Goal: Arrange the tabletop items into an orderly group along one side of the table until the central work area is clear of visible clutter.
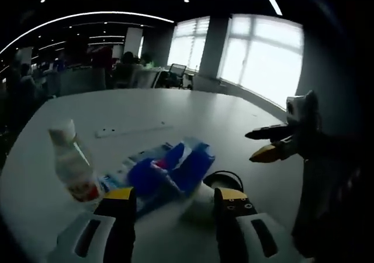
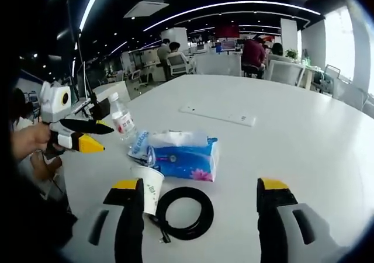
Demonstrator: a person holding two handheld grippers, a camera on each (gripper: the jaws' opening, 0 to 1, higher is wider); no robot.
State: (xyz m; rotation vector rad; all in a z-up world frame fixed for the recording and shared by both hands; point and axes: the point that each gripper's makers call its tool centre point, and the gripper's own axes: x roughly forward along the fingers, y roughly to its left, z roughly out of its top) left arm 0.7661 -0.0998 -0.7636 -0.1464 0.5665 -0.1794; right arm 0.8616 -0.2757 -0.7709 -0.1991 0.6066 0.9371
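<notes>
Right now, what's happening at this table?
A person holds a claw in each hand over a white table, and neither grips anything. The right claw is open above a coiled black cable and a tipped paper cup. The left claw is open near the blue tissue pack and bottle. The items sit clustered, not yet tidied.

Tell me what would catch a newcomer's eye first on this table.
The blue tissue pack stands out most, lying mid-table with white tissue poking from its top. Around it sit a small plastic bottle on its far left, a paper cup tipped on its side in front, and a coiled black cable beside the cup. Both grippers, left gripper and right gripper, hover open near this cluster.
</notes>
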